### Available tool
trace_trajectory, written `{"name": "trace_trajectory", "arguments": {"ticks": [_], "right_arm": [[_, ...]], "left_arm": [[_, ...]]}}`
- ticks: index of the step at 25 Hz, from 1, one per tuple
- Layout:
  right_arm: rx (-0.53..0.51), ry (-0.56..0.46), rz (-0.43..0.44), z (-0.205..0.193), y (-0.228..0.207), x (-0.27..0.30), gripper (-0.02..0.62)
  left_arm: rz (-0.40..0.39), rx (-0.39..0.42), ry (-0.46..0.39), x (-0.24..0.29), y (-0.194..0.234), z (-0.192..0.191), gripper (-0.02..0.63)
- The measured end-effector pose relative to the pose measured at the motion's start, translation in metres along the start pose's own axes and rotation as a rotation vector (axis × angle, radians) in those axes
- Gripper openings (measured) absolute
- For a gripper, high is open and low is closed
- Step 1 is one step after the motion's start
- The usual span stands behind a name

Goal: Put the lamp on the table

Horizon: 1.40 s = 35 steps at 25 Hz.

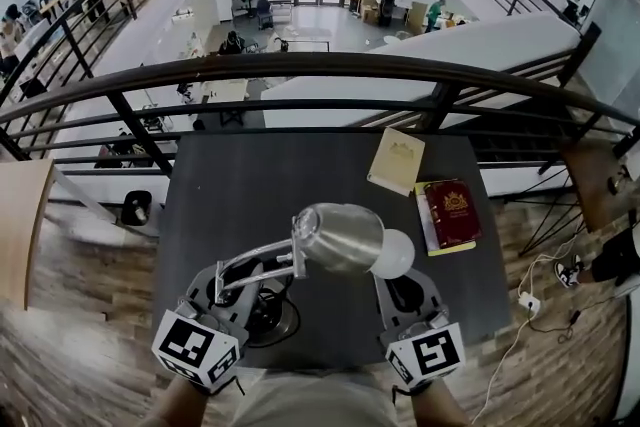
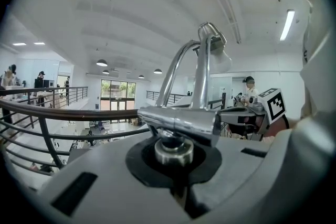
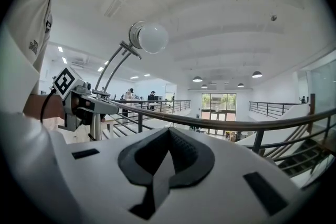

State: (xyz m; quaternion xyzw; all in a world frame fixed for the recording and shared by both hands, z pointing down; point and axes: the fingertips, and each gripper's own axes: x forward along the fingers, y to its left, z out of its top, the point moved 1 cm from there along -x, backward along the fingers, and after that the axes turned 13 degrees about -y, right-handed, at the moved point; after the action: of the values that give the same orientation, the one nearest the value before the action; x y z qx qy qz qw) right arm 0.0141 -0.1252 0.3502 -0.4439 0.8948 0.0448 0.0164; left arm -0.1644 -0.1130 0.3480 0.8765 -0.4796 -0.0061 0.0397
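Observation:
The lamp (image 1: 340, 237) has a silver shade, a white bulb (image 1: 392, 255) and a chrome double arm that runs down to a dark round base (image 1: 272, 317) over the near part of the dark table (image 1: 260, 185). Whether the base touches the table I cannot tell. My left gripper (image 1: 238, 287) is shut on the lamp's chrome post (image 2: 173, 150), just under the arm joint (image 2: 181, 120). My right gripper (image 1: 405, 295) is beside the bulb, shut and empty (image 3: 167, 157). From the right gripper view the bulb (image 3: 152, 38) hangs high at the left, above the left gripper (image 3: 79, 103).
A tan book (image 1: 396, 160) lies at the table's far right, a red book (image 1: 452, 211) on a yellow one beside it. A dark railing (image 1: 320, 65) curves behind the table, with a drop to a lower floor. A power strip and cable (image 1: 528, 303) lie on the floor at right.

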Motion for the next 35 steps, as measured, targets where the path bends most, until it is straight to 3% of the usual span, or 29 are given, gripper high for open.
{"name": "trace_trajectory", "arguments": {"ticks": [7,18,25,35], "right_arm": [[0.004,0.019,0.057,-0.007,-0.014,0.004,-0.002],[0.017,0.040,0.065,-0.024,-0.042,0.021,-0.002],[0.021,0.012,0.042,-0.031,-0.077,0.055,-0.002],[0.000,-0.063,0.025,-0.036,-0.138,0.147,-0.002]], "left_arm": [[0.046,-0.015,0.015,0.012,-0.003,-0.004,0.003],[0.045,-0.006,-0.001,0.058,0.011,-0.002,0.003],[0.031,0.066,-0.051,0.118,0.041,0.010,0.003],[0.000,0.120,-0.131,0.228,0.097,0.005,0.003]]}}
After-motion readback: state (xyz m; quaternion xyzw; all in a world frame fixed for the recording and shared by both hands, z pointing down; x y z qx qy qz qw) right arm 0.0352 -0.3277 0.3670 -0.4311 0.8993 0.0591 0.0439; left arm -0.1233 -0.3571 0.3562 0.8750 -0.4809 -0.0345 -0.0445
